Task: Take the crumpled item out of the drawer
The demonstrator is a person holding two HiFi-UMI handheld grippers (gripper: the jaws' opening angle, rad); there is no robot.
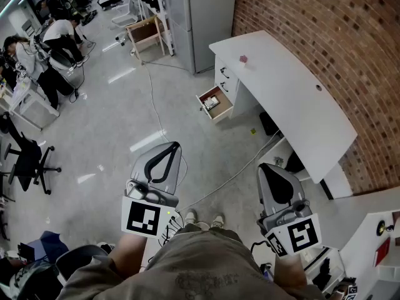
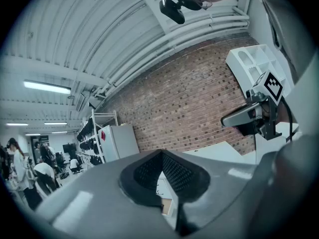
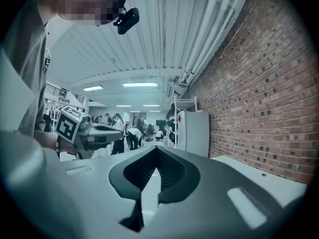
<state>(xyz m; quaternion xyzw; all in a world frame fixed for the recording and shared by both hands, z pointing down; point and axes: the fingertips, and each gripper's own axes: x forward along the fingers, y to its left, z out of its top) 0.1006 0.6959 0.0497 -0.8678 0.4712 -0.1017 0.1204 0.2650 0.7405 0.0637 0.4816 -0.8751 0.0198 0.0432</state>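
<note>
Person stands well apart from a white bench [image 1: 281, 86] whose drawer [image 1: 214, 103] is pulled open.
Left tongs [image 1: 169, 149] and right tongs [image 1: 273, 167], both pressed together and empty, are held level. The crumpled item [image 1: 213, 102] seems to lie in the drawer at the bench's end, too small to make out. Likely the approach: next, close on the bench, spread one pair of tongs, reach in.

Readable text: none.
Left marker cube [image 1: 147, 218]: black-and-white square code, no letters.
Right marker cube [image 1: 300, 235]: the same kind of code.
Shirt print [image 1: 203, 283]: illegible.
Red sticker [image 3: 179, 118] on tall white cabinet [image 3: 195, 133]: too small.
</note>
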